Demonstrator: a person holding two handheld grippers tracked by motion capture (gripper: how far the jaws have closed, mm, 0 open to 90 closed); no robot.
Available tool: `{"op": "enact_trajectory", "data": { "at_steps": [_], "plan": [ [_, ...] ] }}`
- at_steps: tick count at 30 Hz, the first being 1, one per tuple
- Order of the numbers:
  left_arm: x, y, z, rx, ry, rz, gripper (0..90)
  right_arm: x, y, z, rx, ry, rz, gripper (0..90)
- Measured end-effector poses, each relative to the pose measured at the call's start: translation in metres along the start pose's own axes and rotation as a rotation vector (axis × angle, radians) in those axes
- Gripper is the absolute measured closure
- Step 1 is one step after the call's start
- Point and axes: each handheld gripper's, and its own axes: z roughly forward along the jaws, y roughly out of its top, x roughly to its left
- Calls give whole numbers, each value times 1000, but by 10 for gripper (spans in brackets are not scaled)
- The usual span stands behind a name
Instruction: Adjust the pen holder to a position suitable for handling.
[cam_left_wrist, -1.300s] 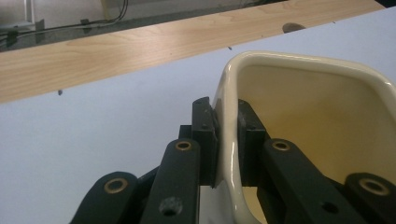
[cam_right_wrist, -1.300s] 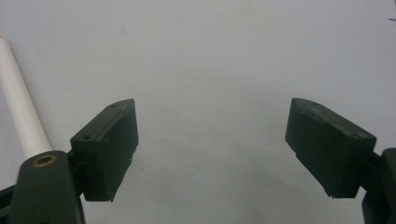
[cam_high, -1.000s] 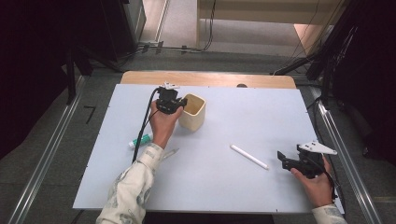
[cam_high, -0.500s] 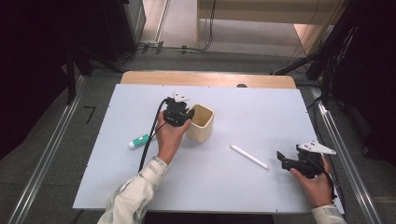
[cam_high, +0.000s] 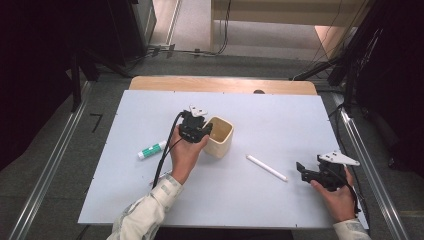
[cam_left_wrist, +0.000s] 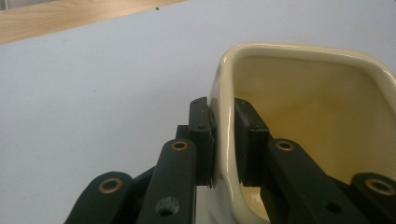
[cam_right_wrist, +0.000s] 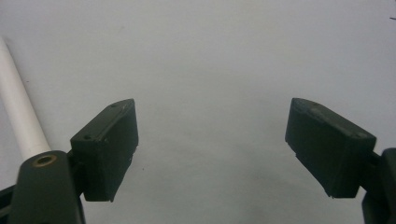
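Note:
A cream square cup (cam_high: 222, 139) stands near the middle of the white table. My left gripper (cam_high: 205, 131) is shut on its left wall. In the left gripper view one pad sits outside and one inside the wall of the cup (cam_left_wrist: 303, 88), with my left gripper (cam_left_wrist: 224, 140) clamping the rim; its jaws have just eased a touch, the wall still between them. A white stick (cam_high: 266, 167) lies to the right of the cup. My right gripper (cam_high: 301, 169) rests open at the right, pointing at the stick; my right gripper (cam_right_wrist: 210, 144) holds nothing, and the white stick (cam_right_wrist: 18, 112) lies beside its left jaw.
A green and white marker (cam_high: 152, 149) lies left of the left hand. The left gripper's cable (cam_high: 167, 150) trails over the table. A wooden strip (cam_high: 220, 84) borders the white sheet at the back. Metal rails run along both sides of the table.
The left hand has carried the cup to the right and nearer to the person, away from the back left. The right gripper has stayed where it was.

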Motion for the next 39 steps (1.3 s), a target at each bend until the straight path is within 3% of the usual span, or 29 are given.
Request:
{"op": "enact_trajectory", "data": {
  "at_steps": [4, 5, 6, 7, 8, 11, 16, 18, 23, 29, 39],
  "plan": [
    [0, 1, 2, 1, -10, -10, 764, 0, 0, 0, -2, 0, -1, 157],
    [-1, 1, 3, 7, -16, -6, 694, 0, 0, -1, -1, -1, 3, 157],
    [-2, 1, 3, 13, -19, -6, 694, 0, 0, -1, -1, -1, 3, 157],
    [-3, 0, 4, 13, -23, -5, 598, -1, 0, -1, -1, -2, 1, 157],
    [-4, 0, 5, 11, -23, 4, 598, -1, 0, -1, -1, -2, 1, 157],
    [-7, -1, 6, 0, -31, 15, 447, -1, -1, -1, -3, -2, 1, 157],
    [-8, -4, 6, -38, -48, 21, 341, -1, -1, -1, -3, -2, 1, 157],
    [-8, -5, 4, -49, -30, 29, 290, 0, 0, -1, -1, -1, 2, 157],
    [-5, -5, -3, -91, -7, 21, 256, 0, 0, 0, -1, 0, -1, 157],
    [0, -4, -9, -101, 7, 10, 231, 0, 0, 0, 2, -1, -2, 157],
    [14, -9, -30, -146, 7, -35, 220, 0, 0, 1, 2, -4, 9, 157]
  ]
}}
